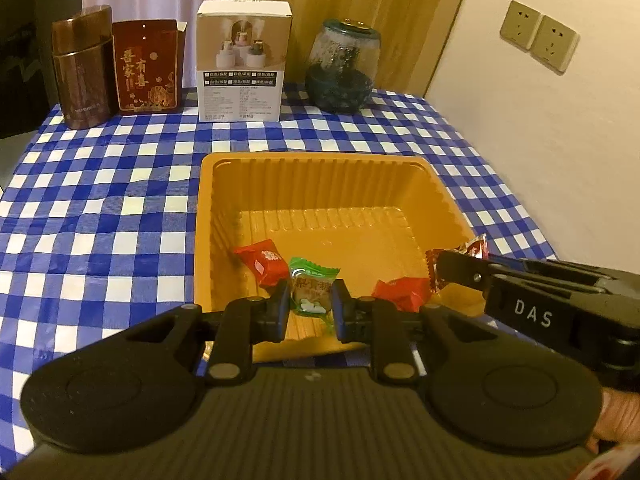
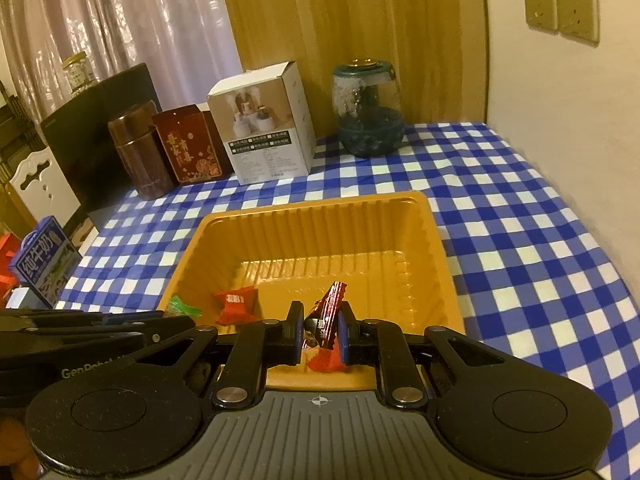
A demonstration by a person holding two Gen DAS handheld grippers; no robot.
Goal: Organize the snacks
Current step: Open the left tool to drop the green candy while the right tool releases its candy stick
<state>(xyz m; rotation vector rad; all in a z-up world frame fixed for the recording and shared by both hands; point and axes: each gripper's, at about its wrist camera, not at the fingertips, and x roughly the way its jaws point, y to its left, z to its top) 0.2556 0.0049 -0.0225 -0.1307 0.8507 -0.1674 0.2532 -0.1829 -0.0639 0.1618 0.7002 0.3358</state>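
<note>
An orange plastic tray sits on the blue checked tablecloth; it also shows in the right wrist view. My left gripper is shut on a green-wrapped snack over the tray's near edge. My right gripper is shut on a dark red wrapped snack over the tray's near right side; the left wrist view shows it too. Two red wrapped candies lie in the tray, one at the left and one at the near right.
At the table's back stand a brown tin, a red box, a white carton and a glass jar. A wall with sockets borders the right. A blue milk carton stands off the table's left.
</note>
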